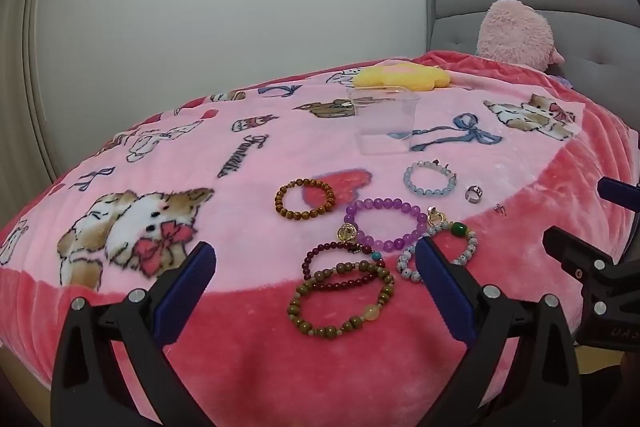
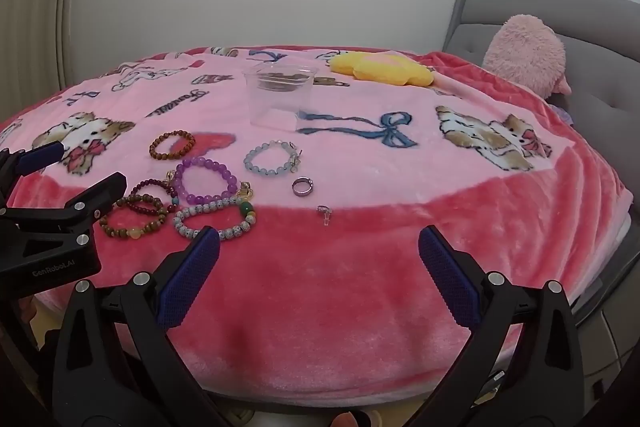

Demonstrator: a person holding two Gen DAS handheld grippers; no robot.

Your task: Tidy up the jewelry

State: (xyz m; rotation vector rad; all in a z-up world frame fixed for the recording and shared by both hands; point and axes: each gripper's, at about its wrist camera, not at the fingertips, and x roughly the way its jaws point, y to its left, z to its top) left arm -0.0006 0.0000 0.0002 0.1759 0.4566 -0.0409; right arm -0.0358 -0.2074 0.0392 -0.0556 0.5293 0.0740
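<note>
the left gripper [image 1: 316, 263] has its blue fingers [image 1: 188, 291] spread wide and holds nothing; in the left wrist view they frame the bottom centre of the frame, where the olive bead bracelet [image 1: 342, 297] and the dark red bracelet [image 1: 340, 265] overlap. that wide spread suits coming down around a loop of beads, so i judge a first pick is being lined up here. the right gripper [image 2: 320, 259] is just as wide and just as empty, with only bare pink blanket [image 2: 320, 307] between its fingers [image 2: 188, 291].

further out, toward the middle of the frame, the purple bracelet [image 1: 386, 223] touches the white speckled bracelet [image 1: 438, 253]; the brown bracelet [image 1: 304, 199] and the pale blue bracelet [image 1: 430, 178] lie apart from the pile. a ring [image 2: 302, 186] and a small earring [image 2: 324, 211] sit alone at centre in the right wrist view, likely harder to pinch on soft plush.

the clear plastic cup [image 1: 384, 123] stands upright beyond them, upper centre, open mouth up and looking empty, so it seems the intended holder. a yellow flower cushion [image 1: 402, 77] and a pink plush toy [image 1: 516, 35] rest at the far upper right.
</note>
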